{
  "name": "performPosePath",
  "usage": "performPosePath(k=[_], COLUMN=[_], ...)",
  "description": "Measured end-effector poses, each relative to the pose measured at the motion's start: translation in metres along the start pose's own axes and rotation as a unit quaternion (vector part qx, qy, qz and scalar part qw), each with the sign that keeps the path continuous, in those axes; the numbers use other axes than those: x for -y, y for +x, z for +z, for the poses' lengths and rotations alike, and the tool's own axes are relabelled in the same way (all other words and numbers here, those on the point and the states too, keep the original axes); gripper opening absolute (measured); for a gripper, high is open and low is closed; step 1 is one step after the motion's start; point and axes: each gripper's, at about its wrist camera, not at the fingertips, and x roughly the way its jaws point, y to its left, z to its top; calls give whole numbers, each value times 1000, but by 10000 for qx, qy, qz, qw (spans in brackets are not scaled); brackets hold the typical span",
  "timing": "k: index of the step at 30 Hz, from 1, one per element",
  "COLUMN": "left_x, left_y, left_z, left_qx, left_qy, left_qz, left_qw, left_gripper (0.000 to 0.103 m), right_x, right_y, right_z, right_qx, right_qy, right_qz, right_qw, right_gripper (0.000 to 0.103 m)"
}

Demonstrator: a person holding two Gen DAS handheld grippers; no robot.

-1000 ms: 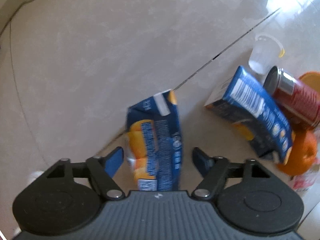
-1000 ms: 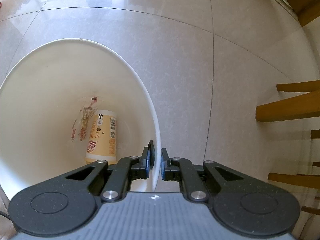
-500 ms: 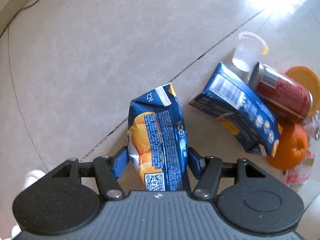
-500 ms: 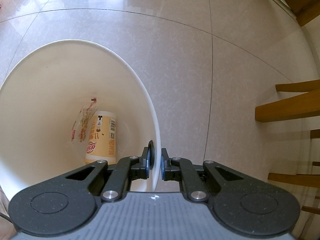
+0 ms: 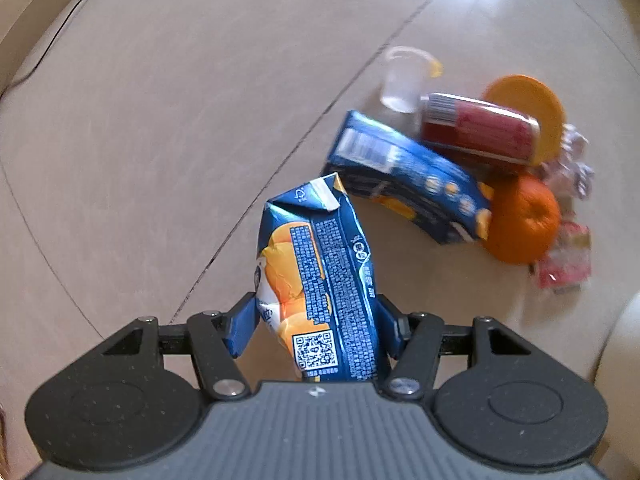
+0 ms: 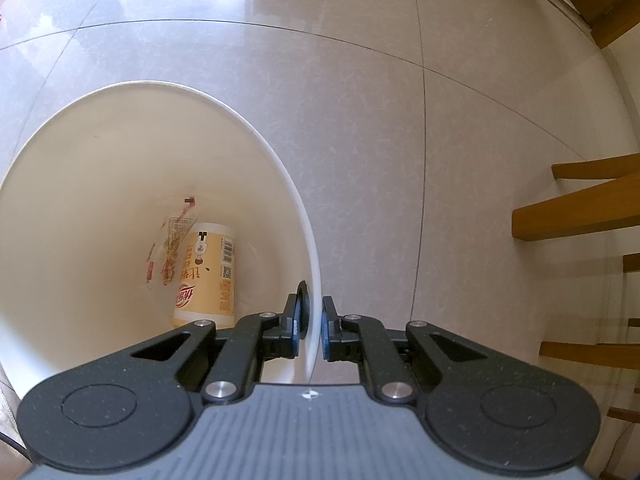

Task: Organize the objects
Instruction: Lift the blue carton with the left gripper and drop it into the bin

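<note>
Two grippers are in use, one per view; the left gripper point(image 5: 316, 328) points down at the floor point(image 5: 160, 128) and its fingers point(image 5: 242, 330) are clamped on a blue and orange juice carton point(image 5: 320, 280), crumpled, at lower centre of the left wrist frame; the fingers have just been closing, and the carton sits between them with both blue pads pressed to its sides. A second juice carton point(image 5: 404, 176) lies on its side right of centre; against it rest a red can point(image 5: 476, 130), also on its side, and an orange point(image 5: 522, 220); a clear plastic cup point(image 5: 402, 78) stands just above the can; an orange lid point(image 5: 528, 108) lies behind the can; crumpled wrappers point(image 5: 568, 256) lie at the far right, blurred.

In the right wrist frame, the right gripper point(image 6: 310, 332) is clenched on the rim of a white bucket point(image 6: 248, 132), one finger inside the wall and one outside; the bucket fills the left half of the frame; at its bottom lie a yellow cup point(image 6: 208, 276) and a clear printed wrapper point(image 6: 168, 252), touching; wooden chair legs point(image 6: 580, 216) show at the right edge.
</note>
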Motion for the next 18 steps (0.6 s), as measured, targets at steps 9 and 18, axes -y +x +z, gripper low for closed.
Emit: performPosePath(k=[9, 18], left_x=[52, 119], left_y=[-74, -166], left_z=[-5, -4], left_qx=[294, 340], left_qy=[1728, 3232], left_qz=[-105, -641], left_qw=[9845, 9435], left_gripper=[61, 61], right_x=[5, 12], right_y=[-2, -2], right_z=[-1, -1], right_qx=[27, 33], right_qy=[102, 217], right_qz=[70, 145], right_qw=[9999, 9997], right_gripper=[11, 11])
